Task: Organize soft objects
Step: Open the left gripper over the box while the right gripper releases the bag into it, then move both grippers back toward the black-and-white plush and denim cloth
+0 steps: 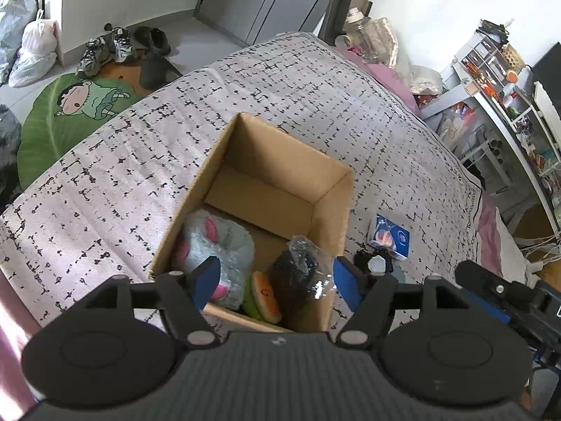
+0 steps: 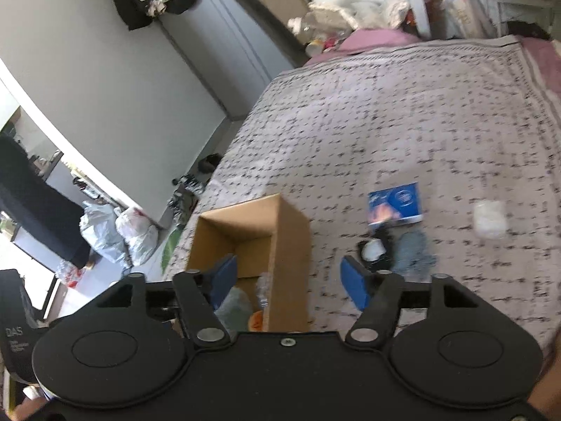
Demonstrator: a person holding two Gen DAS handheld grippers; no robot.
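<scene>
The left gripper (image 1: pixel 277 282) hangs spread wide and holds nothing, poised over the near end of the cardboard box (image 1: pixel 280 161) on the bed (image 1: pixel 105 175). Inside the box lie a pale blue plush toy (image 1: pixel 224 245), a small orange-and-green plush (image 1: pixel 264 296) and a dark item in clear plastic wrap (image 1: pixel 298 270). The right gripper (image 2: pixel 289 282) is also wide apart and empty, above the box's right wall. Further right on the bedspread lie a blue booklet (image 2: pixel 396 205), a black-and-white item (image 2: pixel 373 251), a grey-blue cloth (image 2: pixel 413 251) and a blurred white object (image 2: pixel 491 219).
</scene>
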